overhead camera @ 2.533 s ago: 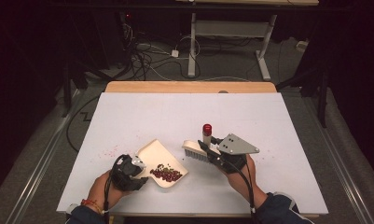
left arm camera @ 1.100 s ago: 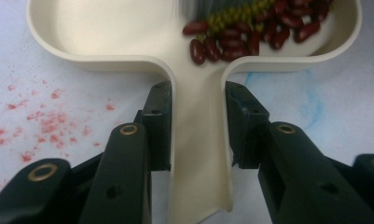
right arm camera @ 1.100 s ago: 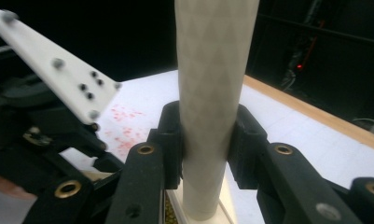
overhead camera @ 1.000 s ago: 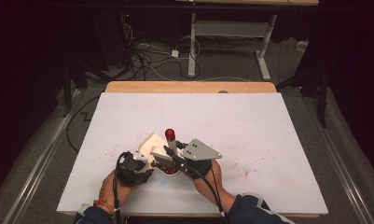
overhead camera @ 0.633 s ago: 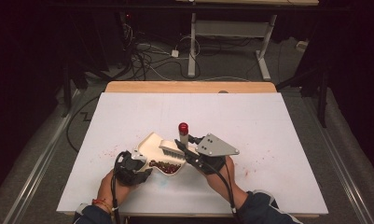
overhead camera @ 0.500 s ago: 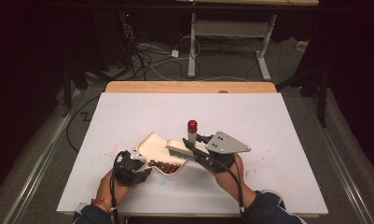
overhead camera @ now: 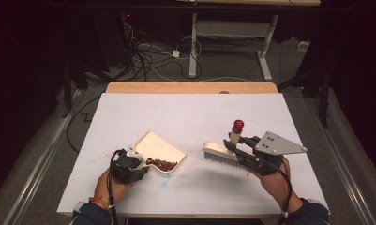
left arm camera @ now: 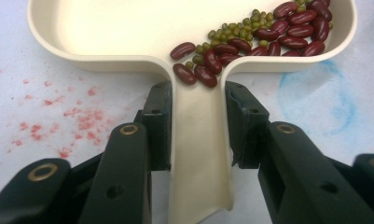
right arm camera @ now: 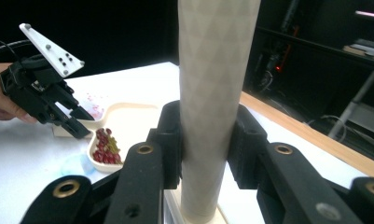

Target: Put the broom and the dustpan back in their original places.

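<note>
A cream dustpan (overhead camera: 157, 146) lies on the white table and holds a heap of red beans and small green beans (overhead camera: 161, 164) near its handle. My left gripper (overhead camera: 139, 165) is shut on the dustpan's handle (left arm camera: 197, 154), with the beans (left arm camera: 264, 35) just beyond the jaws. My right gripper (overhead camera: 236, 149) is shut on the pale handle (right arm camera: 212, 93) of a hand brush (overhead camera: 219, 153) with a red tip (overhead camera: 238, 124). The brush is held to the right of the dustpan, apart from it. In the right gripper view the left gripper (right arm camera: 75, 123) and the dustpan (right arm camera: 121, 135) lie farther off.
The white table (overhead camera: 185, 117) has red stains (left arm camera: 49, 121) left of the dustpan and a blue smear (left arm camera: 315, 93) right of its handle. A wooden strip (overhead camera: 190, 87) runs along the far edge. Cables and a desk frame (overhead camera: 228, 33) stand on the floor beyond.
The right gripper has carried the brush away to the right after it was over the dustpan. The left gripper has stayed on the dustpan's handle; more beans lie in the pan.
</note>
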Motion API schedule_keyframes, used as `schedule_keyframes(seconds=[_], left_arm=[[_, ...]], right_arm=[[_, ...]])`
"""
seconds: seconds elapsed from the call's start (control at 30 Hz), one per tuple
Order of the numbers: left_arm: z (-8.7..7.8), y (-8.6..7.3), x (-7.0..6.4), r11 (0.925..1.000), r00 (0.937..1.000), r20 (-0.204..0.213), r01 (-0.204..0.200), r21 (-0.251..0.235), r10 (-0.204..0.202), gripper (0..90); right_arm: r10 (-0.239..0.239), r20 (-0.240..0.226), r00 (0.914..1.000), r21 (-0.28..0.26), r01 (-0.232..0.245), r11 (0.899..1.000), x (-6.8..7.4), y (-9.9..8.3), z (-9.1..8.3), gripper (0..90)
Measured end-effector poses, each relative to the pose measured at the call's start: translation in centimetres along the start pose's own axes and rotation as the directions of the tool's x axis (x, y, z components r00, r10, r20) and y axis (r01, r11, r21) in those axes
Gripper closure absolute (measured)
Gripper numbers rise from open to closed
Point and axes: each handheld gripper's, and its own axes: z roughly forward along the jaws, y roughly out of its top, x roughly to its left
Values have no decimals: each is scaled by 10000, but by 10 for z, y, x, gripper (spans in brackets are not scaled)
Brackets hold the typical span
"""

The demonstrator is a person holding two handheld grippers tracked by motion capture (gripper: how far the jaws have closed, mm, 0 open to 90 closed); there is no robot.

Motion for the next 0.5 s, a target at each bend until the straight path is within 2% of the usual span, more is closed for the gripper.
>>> schedule_keyframes(seconds=[0.3, 0.5], left_arm=[[0, 2, 10, 9996, 9994, -243, 233, -135, -236, 632], [0, 2, 15, 9990, 9982, -431, 399, -208, -407, 631]], right_arm=[[129, 297, 9995, 494, -143, 9987, -23, -19, -42, 701], [503, 336, 9982, 719, -526, 9960, -35, -28, -64, 701]])
